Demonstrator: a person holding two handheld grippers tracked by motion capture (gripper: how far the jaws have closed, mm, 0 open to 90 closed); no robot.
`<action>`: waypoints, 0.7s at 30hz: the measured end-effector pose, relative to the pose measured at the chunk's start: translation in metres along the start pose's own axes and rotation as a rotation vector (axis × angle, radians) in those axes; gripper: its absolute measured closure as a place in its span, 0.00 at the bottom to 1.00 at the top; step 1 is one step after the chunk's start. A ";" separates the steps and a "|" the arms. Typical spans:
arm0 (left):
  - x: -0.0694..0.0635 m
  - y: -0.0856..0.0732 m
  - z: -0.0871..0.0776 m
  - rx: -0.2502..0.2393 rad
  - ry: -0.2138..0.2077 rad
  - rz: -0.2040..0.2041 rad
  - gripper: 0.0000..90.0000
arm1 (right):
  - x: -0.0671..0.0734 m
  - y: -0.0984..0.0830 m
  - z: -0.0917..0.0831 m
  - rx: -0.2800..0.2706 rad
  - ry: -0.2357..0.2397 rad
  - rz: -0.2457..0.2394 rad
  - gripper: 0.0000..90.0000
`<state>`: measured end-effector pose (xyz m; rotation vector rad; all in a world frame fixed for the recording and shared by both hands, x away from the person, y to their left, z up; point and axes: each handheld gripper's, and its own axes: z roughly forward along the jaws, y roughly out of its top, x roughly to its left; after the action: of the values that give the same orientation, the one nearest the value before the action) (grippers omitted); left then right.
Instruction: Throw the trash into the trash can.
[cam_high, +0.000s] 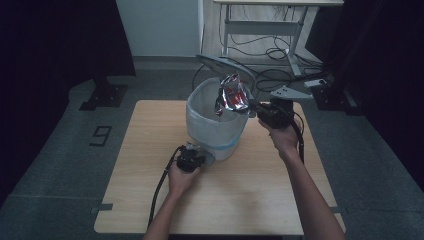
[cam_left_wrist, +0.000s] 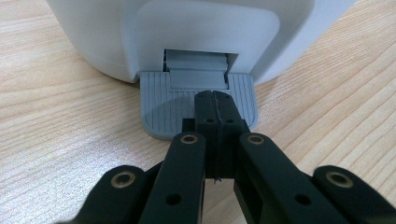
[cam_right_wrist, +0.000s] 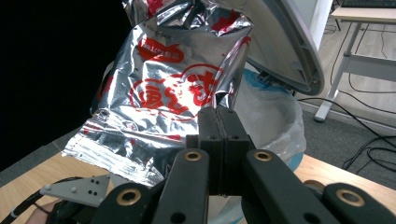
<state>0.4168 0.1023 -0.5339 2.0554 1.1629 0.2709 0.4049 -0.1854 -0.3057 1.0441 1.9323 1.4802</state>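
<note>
Closed left fingers (cam_left_wrist: 215, 100) pressed on the bin's grey pedal (cam_left_wrist: 159, 105).
On the wooden desk (cam_high: 150, 150), the white bin (cam_high: 212, 127) stood with lid (cam_high: 220, 64) raised; my right fingers (cam_right_wrist: 219, 114) gripped a crumpled silver-and-red foil bag (cam_right_wrist: 163, 93), held above the bin's lined opening.

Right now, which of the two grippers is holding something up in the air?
The right gripper: it pinches the silver and red foil bag over the open bin. The left gripper presses the bin's grey pedal instead.
</note>
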 end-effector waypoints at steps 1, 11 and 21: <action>0.000 0.000 0.000 0.000 0.000 0.000 1.00 | -0.002 0.000 0.002 0.001 -0.003 0.005 0.99; 0.001 0.000 0.000 -0.001 -0.008 -0.005 1.00 | -0.002 0.006 0.009 -0.005 0.000 0.014 0.99; 0.001 0.000 0.000 -0.002 -0.007 -0.002 1.00 | 0.000 0.007 0.019 0.002 0.001 0.015 0.99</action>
<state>0.4171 0.1030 -0.5342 2.0519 1.1599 0.2640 0.4214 -0.1738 -0.3046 1.0613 1.9310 1.4879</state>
